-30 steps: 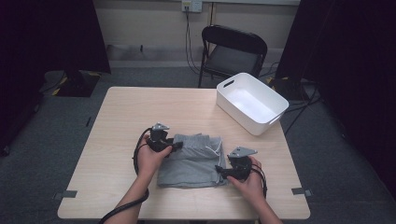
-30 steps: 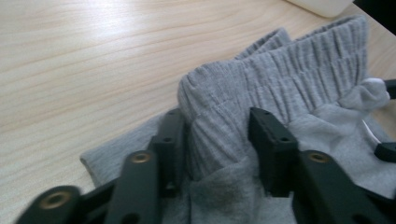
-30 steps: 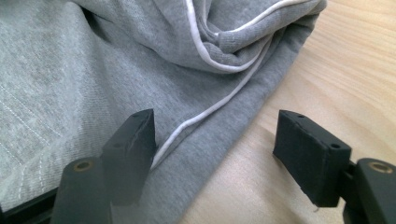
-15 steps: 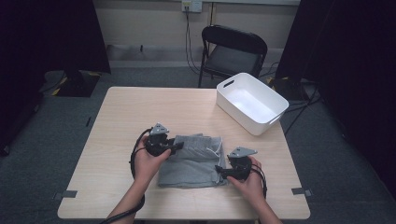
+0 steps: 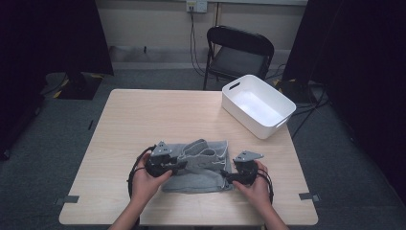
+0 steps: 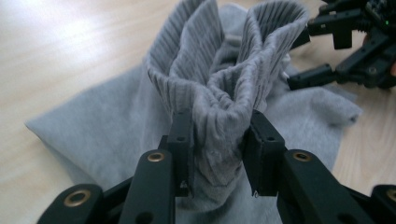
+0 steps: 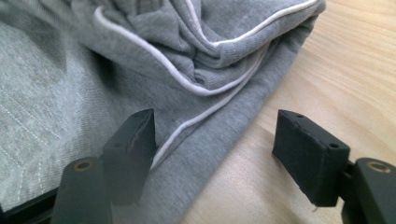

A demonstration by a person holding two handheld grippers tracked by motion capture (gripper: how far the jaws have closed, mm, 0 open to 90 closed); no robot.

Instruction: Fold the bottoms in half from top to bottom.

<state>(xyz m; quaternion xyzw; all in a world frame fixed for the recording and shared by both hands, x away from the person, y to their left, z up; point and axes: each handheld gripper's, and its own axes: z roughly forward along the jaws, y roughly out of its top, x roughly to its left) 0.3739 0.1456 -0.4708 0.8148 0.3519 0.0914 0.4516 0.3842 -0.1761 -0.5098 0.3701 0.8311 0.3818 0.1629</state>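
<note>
A grey sweat garment (image 5: 203, 167) lies crumpled on the near part of the wooden table (image 5: 163, 115). My left gripper (image 5: 178, 165) (image 6: 217, 126) is shut on the garment's ribbed band (image 6: 219, 70), which bunches up between the pads. Its jaws have just been closing with that band between them. My right gripper (image 5: 226, 178) (image 7: 215, 140) stands open at the garment's right edge. One finger (image 7: 130, 140) rests over the white-piped hem (image 7: 201, 88); the other hangs over bare wood. The left gripper view also catches the right gripper (image 6: 303, 53) beyond the cloth.
A white plastic bin (image 5: 258, 105) sits at the table's far right corner, and a black folding chair (image 5: 239, 52) stands behind the table. Dark curtains flank both sides. Bare tabletop stretches across the far left.
The left hand has drawn back toward the near edge, taking the ribbed band with it and lifting a fold of cloth. The right hand has stayed put.
</note>
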